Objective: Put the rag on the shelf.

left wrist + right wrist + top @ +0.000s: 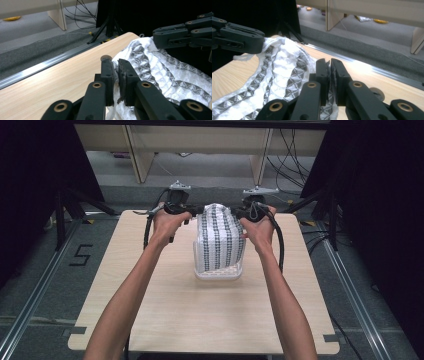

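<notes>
A white cloth with dark patterned stripes (220,242) hangs lifted above the wooden table (165,305), its lower end folded on the surface. My left gripper (189,211) is shut on the cloth's top left edge; in the left gripper view the jaws pinch the cloth (160,72) at its edge, with the gripper (117,67) closed tight. My right gripper (245,213) is shut on the top right edge; in the right gripper view the cloth (282,65) is caught between the jaws of the gripper (329,66). Each gripper view shows the other gripper farther off.
Pale wooden furniture legs (140,155) and loose cables (292,155) stand beyond the table's far edge. Black tripod stands (70,205) flank both sides. Metal rails (30,300) run along the floor. A "5" is taped on the floor (81,255).
</notes>
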`<action>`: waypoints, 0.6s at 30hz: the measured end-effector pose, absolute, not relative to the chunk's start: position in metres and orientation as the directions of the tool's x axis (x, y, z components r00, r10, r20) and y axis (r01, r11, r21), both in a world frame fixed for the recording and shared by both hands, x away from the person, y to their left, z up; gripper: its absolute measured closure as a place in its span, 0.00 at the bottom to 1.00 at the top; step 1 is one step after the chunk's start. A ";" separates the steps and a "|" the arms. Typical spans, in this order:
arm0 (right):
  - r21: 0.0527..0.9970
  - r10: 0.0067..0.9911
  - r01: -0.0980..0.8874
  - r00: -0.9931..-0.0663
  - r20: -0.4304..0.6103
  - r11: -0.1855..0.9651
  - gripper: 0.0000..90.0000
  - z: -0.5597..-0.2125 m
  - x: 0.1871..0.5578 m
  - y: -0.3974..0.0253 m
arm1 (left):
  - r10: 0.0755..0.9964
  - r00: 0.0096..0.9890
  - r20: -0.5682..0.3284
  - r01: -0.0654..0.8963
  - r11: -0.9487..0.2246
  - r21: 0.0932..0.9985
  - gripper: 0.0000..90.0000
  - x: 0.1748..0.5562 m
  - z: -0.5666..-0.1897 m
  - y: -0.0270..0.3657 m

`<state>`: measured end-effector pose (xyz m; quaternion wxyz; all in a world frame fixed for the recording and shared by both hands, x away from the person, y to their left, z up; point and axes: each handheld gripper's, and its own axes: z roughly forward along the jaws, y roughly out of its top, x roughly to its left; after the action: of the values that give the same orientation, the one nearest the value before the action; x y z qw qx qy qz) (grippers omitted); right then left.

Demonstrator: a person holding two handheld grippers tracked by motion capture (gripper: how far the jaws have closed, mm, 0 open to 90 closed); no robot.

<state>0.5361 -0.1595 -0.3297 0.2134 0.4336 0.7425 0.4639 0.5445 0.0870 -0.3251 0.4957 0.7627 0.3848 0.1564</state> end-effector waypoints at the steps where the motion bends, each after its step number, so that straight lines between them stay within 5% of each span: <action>1: 0.869 0.842 0.449 -0.535 0.076 0.206 0.93 -0.331 0.537 -0.160 | 0.739 0.660 -0.133 0.436 -0.233 0.870 0.90 0.545 -0.326 0.087; 4: 0.858 0.848 0.467 -0.525 0.075 0.213 0.90 -0.335 0.538 -0.160 | 0.740 0.656 -0.146 0.451 -0.229 0.862 0.85 0.546 -0.330 0.085; 5: 0.856 0.847 0.473 -0.525 0.083 0.209 0.86 -0.337 0.539 -0.160 | 0.733 0.666 -0.139 0.469 -0.266 0.842 0.75 0.546 -0.331 0.084; 18: 0.856 0.841 0.473 -0.534 0.090 0.208 0.83 -0.332 0.534 -0.162 | 0.740 0.653 -0.163 0.491 -0.249 0.835 0.64 0.546 -0.337 0.090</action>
<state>0.5340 -0.1624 -0.3315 0.2037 0.4379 0.7500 0.4520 0.5462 0.0897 -0.3368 0.4684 0.7791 0.3948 0.1329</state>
